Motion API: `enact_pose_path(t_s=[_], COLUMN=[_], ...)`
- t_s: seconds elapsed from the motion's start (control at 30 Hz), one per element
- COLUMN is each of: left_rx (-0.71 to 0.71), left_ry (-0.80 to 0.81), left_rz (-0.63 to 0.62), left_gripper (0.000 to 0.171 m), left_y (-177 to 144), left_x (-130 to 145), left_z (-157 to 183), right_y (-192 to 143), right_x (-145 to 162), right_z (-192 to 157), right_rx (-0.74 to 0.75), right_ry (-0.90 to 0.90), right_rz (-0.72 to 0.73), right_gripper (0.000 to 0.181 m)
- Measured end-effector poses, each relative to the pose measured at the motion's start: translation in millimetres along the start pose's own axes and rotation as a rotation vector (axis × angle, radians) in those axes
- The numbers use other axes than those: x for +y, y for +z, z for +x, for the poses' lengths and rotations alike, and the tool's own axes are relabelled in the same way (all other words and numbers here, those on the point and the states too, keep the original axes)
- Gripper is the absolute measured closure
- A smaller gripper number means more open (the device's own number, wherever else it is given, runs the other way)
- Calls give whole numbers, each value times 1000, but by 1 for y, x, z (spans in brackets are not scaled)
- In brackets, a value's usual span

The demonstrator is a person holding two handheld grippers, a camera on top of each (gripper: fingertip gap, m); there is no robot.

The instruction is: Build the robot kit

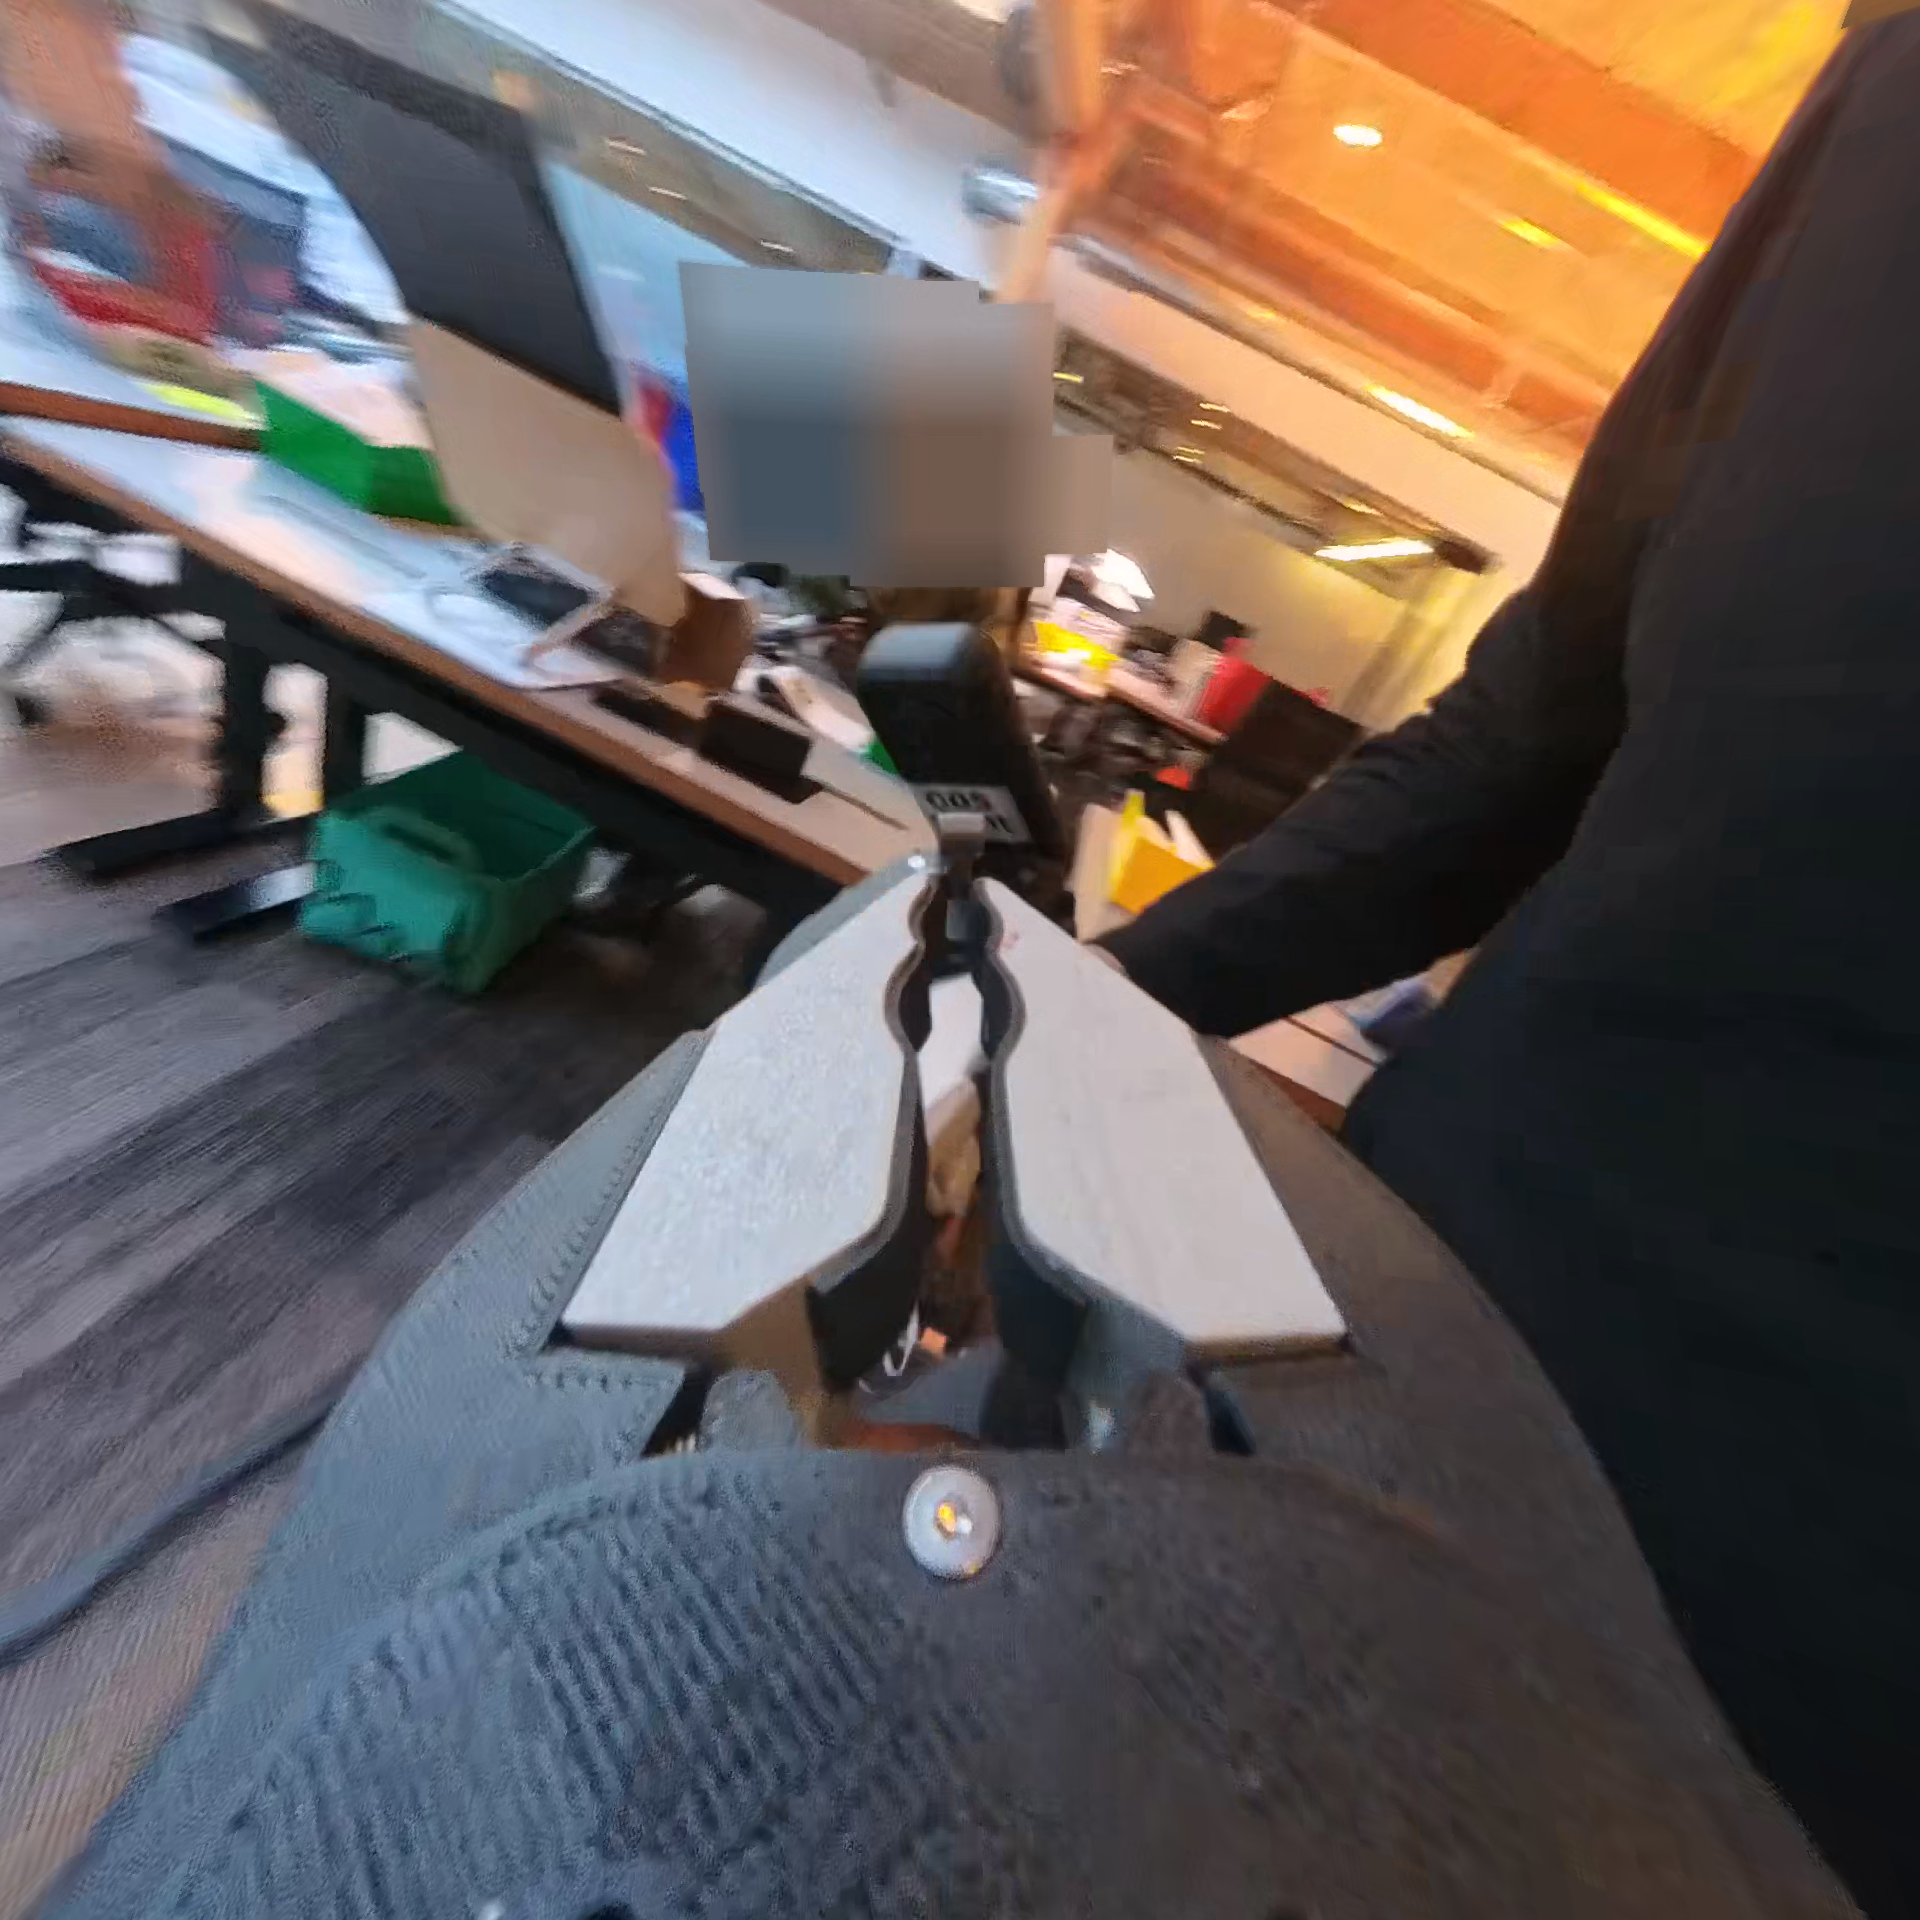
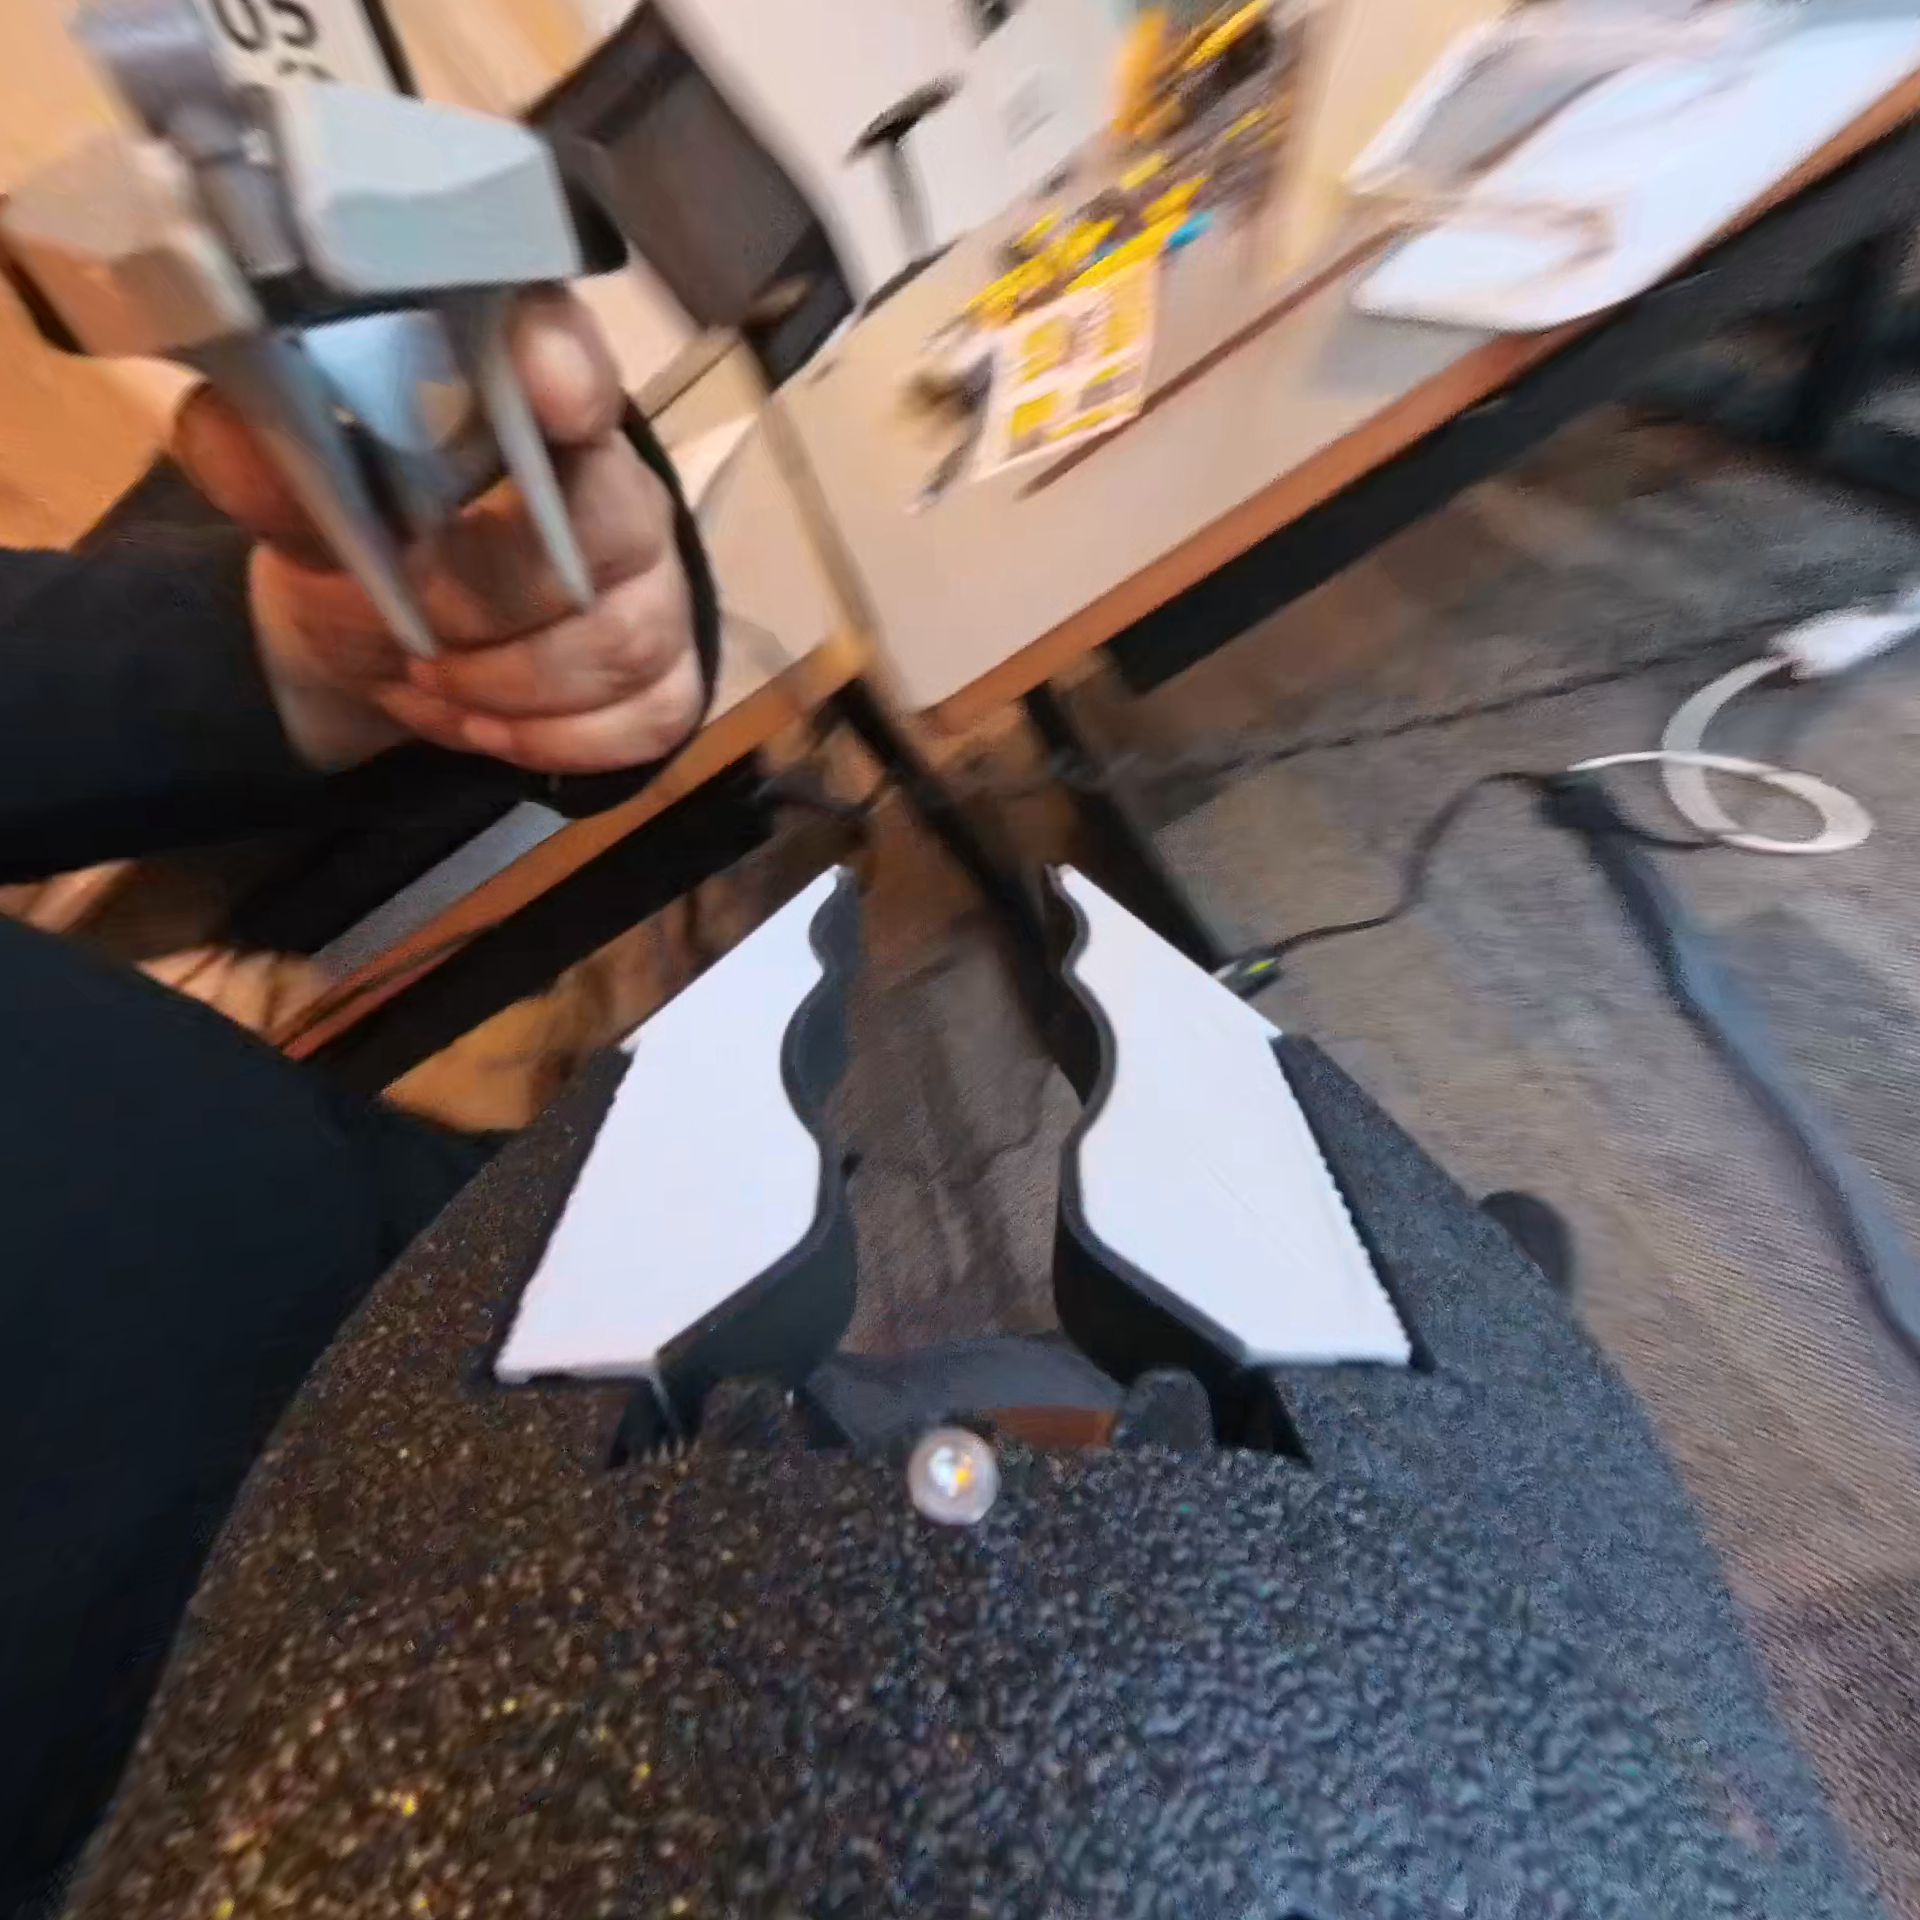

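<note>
My left gripper [image 1: 951,894] has light grey fingers [image 1: 790,1122] drawn together at the tips, and nothing clearly shows between them. It points across an office toward a black chair [image 1: 951,707] beside a long desk [image 1: 644,727]. My right gripper [image 2: 956,894] is open and empty, with white fingers [image 2: 686,1174], and points down at the grey carpet [image 2: 1507,1039] by a desk's edge [image 2: 1195,582]. In the right wrist view a person's hand [image 2: 540,665] grips the grey handle of the left gripper [image 2: 416,197] at the upper left. The picture is blurred by motion.
A person in a black sleeve [image 1: 1403,831] fills the right side. A green bin [image 1: 447,873] sits on the floor under the desk, with a monitor [image 1: 468,239] above. A black cable [image 2: 1403,873] and a white ring [image 2: 1756,790] lie on the carpet. Yellow items [image 2: 1070,374] lie on the desk. Tip to tip, the grippers are about 11 cm apart.
</note>
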State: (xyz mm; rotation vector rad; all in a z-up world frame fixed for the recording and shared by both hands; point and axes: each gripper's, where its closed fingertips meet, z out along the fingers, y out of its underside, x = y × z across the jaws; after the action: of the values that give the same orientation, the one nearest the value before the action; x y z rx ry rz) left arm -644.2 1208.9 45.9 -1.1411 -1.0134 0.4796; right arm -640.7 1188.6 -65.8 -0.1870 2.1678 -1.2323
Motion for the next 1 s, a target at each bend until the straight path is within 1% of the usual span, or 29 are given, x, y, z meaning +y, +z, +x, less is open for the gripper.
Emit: enact_pose_path(t_s=[0.07, 0.13, 0.23, 0.33, 0.4, 0.5, 0.53, 0.57, 0.67, 0.73, 0.77, 0.8, 0.87, 0.9, 0.93, 1.0], left_rx=[-173, -350, -642, -988, -1181, -1381, -1454, -1530, -1771, -1914, -1964, -1990, -2016, -2027, -2029, -2045], left_ry=[-20, -1, 26, -13, -53, -114, -132, -158, -222, -273, -302, -330, -383, -415, -445, -491], left_rz=[71, 150, 257, 365, 449, 548, 579, 637, 845, 899, 916, 961, 1038, 1054, 1082, 1144], left_gripper=[170, 170, 170, 170, 170, 170, 170, 170, 170, 170, 170, 170, 170, 170, 170, 169], left_y=[-54, -104, -176, -241, -271, -303, -316, -332, -374, -386, -390, -394, -402, -408, -416, -442], left_x=[7, 14, 41, 91, 127, 189, 216, 247, 352, 427, 462, 493, 541, 559, 574, 597], left_z=[56, 112, 187, 262, 322, 416, 449, 484, 605, 682, 716, 748, 808, 835, 862, 915], right_y=[28, 52, 87, 118, 133, 141, 140, 137, 129, 128, 127, 127, 122, 114, 105, 97], right_x=[15, 24, 54, 93, 109, 143, 161, 183, 257, 319, 355, 392, 460, 486, 508, 539], right_z=[-60, -119, -205, -292, -365, -490, -532, -571, -685, -753, -785, -815, -875, -907, -937, -996], right_rx=[-142, -285, -566, -833, -978, -1161, -1217, -1269, -1384, -1412, -1414, -1402, -1365, -1376, -1395, -1439], right_ry=[-72, -181, -360, -531, -601, -634, -637, -648, -677, -687, -697, -704, -688, -669, -676, -736], right_rz=[-129, -228, -405, -539, -539, -525, -534, -553, -594, -625, -646, -673, -757, -806, -849, -885], right_gripper=[143, 144, 144, 143, 144, 144, 144, 145, 147, 147, 147, 148, 150, 151, 153, 152])
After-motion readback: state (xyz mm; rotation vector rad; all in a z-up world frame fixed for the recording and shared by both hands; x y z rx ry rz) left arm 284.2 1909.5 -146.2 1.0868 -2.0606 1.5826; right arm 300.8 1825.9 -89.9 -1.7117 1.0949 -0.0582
